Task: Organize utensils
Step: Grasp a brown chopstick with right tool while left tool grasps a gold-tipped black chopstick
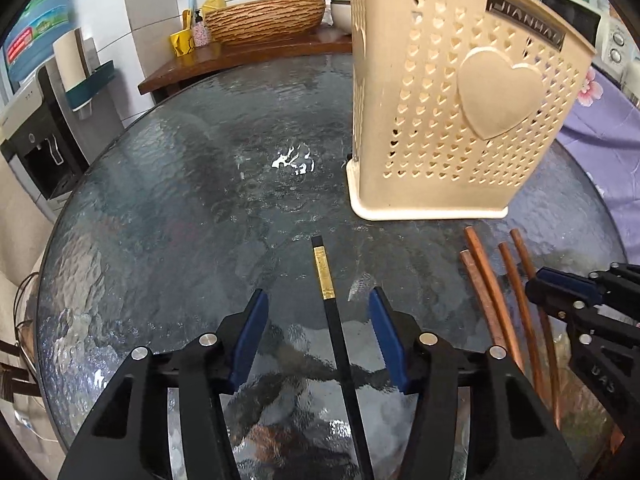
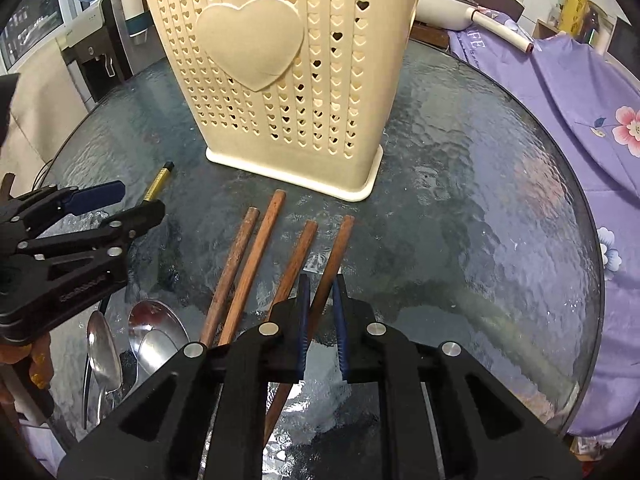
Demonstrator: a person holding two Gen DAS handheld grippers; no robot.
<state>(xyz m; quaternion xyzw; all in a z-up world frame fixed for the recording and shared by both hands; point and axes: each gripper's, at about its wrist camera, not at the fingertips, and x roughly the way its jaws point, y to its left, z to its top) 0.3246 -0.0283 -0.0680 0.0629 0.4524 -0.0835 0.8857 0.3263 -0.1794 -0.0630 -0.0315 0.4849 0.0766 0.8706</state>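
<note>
My left hand-held gripper (image 1: 318, 308) hangs low over the glass table (image 1: 180, 200) with its blue pads apart, and the black chopstick (image 1: 338, 344) with the gold band lies on the glass between them, touching neither pad. My right hand-held gripper (image 2: 320, 292) is clamped on the rightmost brown chopstick (image 2: 334, 256), its two pads pressed against the stick's sides while the stick's far end points toward the holder. The other three brown chopsticks (image 2: 256, 260) lie on the table just to the left of it, roughly side by side, the two on the left close together. The cream utensil holder (image 2: 288, 80) stands upright on the table just beyond the chopstick tips, a perforated plastic container with heart-shaped holes and one large raised heart on its front wall; its top opening is out of view in both cameras, so I cannot tell what, if anything, is inside, and through the holes I see nothing I can name. In the right wrist view, metal spoons (image 2: 132, 348) lie bowl-up at the near left edge of the table, under my left hand-held gripper. Behind the table a striped woven-look basin (image 1: 266, 16) sits on a wooden counter; its contents are hidden.
</note>
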